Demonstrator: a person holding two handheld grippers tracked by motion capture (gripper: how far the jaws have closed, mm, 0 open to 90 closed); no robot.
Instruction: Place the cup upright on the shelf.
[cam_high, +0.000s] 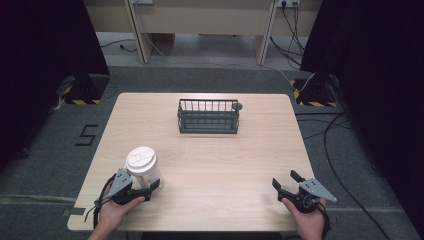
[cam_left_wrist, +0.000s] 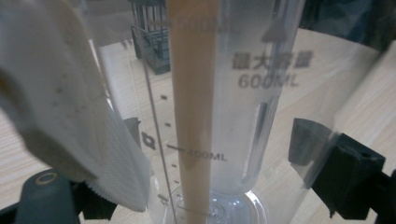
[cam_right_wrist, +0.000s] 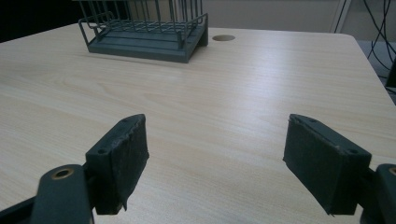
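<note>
A clear measuring cup (cam_high: 144, 172) with a white lid (cam_high: 140, 158) stands at the table's front left. My left gripper (cam_high: 145, 188) is shut on its lower part, one jaw on each side. In the left gripper view the cup (cam_left_wrist: 243, 93) is very close, with 600ML and 400ML marks, and a white textured piece (cam_left_wrist: 70, 116) covers the left jaw. My right gripper (cam_high: 286, 181) rests at the front right, open, and nothing lies between its fingers (cam_right_wrist: 123, 158) in the right gripper view.
A dark wire basket (cam_high: 208, 116) stands at the back middle of the wooden table (cam_high: 225, 160), also seen ahead as the basket (cam_right_wrist: 144, 32) in the right gripper view, with a round hole (cam_right_wrist: 223, 38) beside it. Cables run over the floor to the right.
</note>
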